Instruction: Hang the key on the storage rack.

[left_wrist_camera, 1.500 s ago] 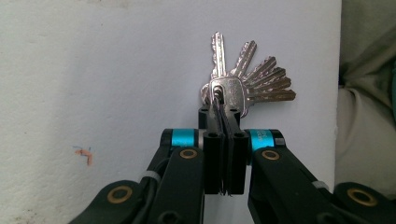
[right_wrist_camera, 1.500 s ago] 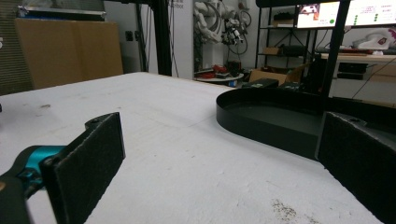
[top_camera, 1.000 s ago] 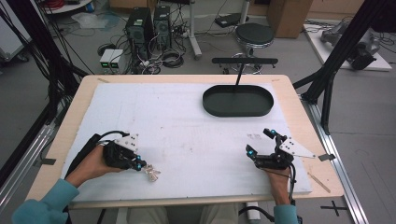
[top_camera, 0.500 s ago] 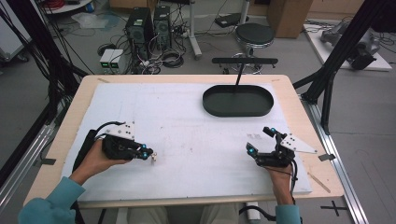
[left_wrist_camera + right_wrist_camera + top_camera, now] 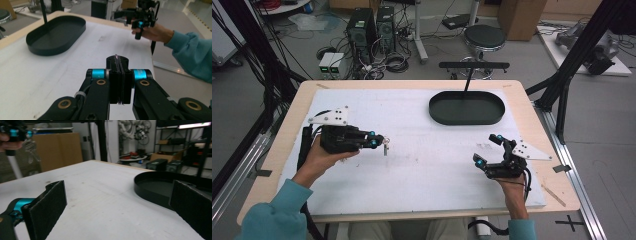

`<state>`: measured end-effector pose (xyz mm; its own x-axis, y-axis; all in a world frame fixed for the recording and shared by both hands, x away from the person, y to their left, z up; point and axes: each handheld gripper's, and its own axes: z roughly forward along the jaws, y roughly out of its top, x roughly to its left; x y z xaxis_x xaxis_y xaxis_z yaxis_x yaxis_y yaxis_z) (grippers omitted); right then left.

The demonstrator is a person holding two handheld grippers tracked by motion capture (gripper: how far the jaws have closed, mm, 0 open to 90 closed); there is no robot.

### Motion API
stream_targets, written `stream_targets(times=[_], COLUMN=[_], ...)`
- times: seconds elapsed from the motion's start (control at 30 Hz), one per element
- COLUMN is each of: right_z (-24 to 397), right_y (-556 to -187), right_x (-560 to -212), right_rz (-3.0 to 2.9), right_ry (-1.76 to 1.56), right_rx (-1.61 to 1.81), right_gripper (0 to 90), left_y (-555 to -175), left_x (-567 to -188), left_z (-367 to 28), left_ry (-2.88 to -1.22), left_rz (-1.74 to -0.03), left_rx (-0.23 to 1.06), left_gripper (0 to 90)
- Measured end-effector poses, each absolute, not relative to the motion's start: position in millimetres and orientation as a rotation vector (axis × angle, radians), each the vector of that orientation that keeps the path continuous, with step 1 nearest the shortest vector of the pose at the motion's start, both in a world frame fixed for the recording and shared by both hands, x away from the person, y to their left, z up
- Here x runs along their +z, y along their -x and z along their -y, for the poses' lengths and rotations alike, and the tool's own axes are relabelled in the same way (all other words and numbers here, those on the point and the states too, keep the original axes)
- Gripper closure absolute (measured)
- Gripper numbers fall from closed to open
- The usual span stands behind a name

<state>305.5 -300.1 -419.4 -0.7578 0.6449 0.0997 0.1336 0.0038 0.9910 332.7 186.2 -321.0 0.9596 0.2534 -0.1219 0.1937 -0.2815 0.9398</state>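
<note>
Left gripper [image 5: 373, 140], jaws pinched on a set of keys [image 5: 385, 147] lifted clear of the white surface [image 5: 422, 170]; keys hang downward. Right gripper [image 5: 488, 151] gapes, holding nothing. Black tray [image 5: 467, 107] lies well apart, open surface between.

A matte black oval metal tray [image 5: 467, 108] sits on a white sheet [image 5: 422, 165] with faint grey scuffs, laid over the pale wooden bench [image 5: 292, 115]. Both black hand-held grippers, left [image 5: 375, 140] and right [image 5: 488, 150], carry bright cyan rings. Small silvery metal keys [image 5: 385, 147] gleam. The person's sleeves [image 5: 274, 215] are teal.
</note>
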Motion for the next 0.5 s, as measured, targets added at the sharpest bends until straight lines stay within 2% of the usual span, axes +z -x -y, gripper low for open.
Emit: stream_targets(times=[0.23,0.5], right_z=[286,270], right_y=[-309,-322], right_x=[-399,-358], right_rz=[-1.99,-2.071], right_ry=[-0.687,-0.563], right_rx=[1.828,1.829], right_gripper=[0.6,0.6], left_y=[-338,-346], left_x=[-311,-302], left_z=[-172,-159], left_ry=[-1.849,-1.812], left_rz=[-0.284,-0.245], left_rx=[0.06,0.07], left_gripper=[88.5,88.5])
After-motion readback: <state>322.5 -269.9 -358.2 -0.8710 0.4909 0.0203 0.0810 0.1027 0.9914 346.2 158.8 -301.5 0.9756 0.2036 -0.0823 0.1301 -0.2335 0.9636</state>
